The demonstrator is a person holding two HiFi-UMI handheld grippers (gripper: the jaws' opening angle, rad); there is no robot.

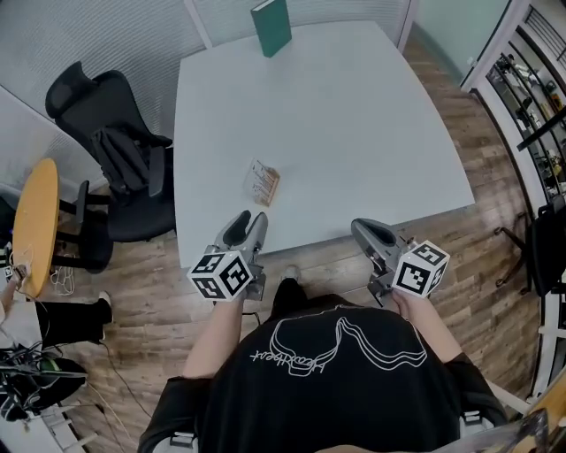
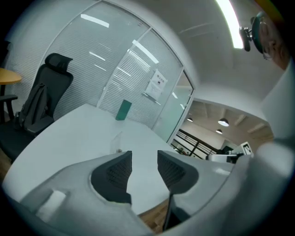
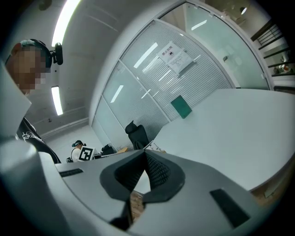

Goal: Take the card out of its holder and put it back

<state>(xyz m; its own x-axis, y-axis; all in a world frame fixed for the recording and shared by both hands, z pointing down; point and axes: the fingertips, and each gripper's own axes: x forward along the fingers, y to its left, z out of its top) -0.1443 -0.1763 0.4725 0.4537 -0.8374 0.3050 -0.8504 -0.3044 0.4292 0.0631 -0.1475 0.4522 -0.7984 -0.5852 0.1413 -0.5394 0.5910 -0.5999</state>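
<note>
Clear plastic card holder [image 1: 263,183] is lying ahead; I am holding left gripper [image 2: 144,160] wide, right gripper [image 3: 144,162] pinched shut, both empty, so pinning the holder first seems wise.

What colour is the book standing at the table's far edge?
The book is green, clearest in head view.

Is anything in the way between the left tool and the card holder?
Nothing visible. Only bare white table lies between the left tool and the card holder; the green book stands at the far edge, well clear.
</note>
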